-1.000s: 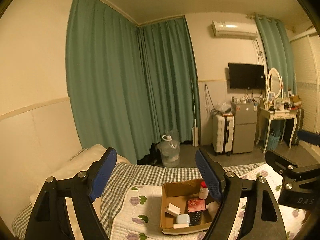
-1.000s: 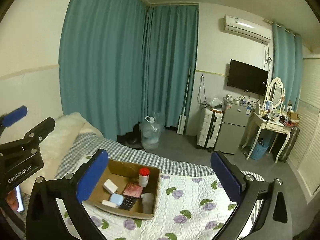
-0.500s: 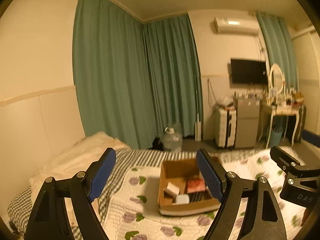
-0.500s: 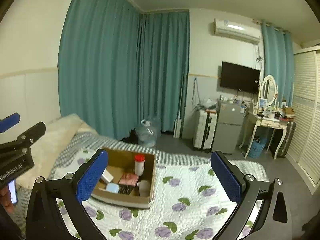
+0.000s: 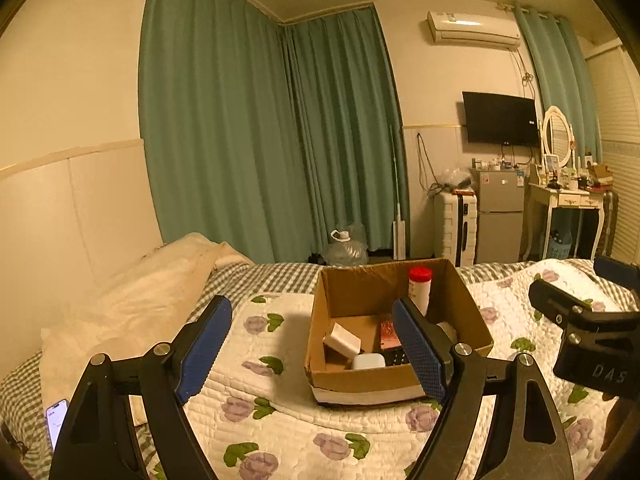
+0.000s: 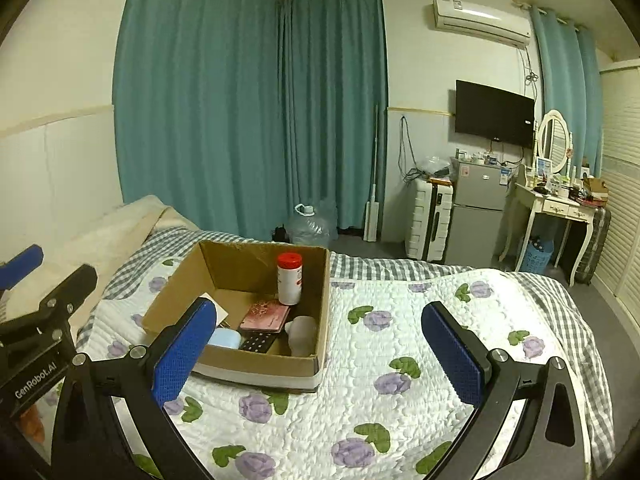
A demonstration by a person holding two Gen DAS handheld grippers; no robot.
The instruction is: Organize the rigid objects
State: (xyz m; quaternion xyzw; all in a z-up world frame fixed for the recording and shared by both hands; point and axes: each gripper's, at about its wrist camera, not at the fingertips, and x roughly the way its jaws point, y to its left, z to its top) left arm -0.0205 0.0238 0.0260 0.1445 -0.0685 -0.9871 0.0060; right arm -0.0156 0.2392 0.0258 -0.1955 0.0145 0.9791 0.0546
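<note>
The cardboard box [image 6: 256,312] sits on the flowered quilt [image 6: 400,344], left of centre in the right wrist view and right of centre in the left wrist view. Inside it a white bottle with a red cap [image 6: 289,278] stands upright toward the back wall. In front of it lie a pink packet [image 6: 267,315], a dark keypad device [image 6: 258,341], a pale blue case [image 6: 224,338], a white block [image 5: 342,338] and a pale cup [image 6: 303,334], all crowded together on the box floor.

The left gripper [image 5: 312,350] has its jaws spread wide with nothing held; its right pad overlaps the box's front right part in the picture. The right gripper [image 6: 316,352] is equally wide and empty, its left pad in front of the box's near left corner.

The likeliest mishap, as I judge it, is a pad knocking the tall bottle over while reaching for a flat item beside it. The low, tightly packed pieces could also be pinched two at a time. The box rests on soft bedding, so a push on its wall could tilt or slide it. With both grippers close to the same box, they might collide.
</note>
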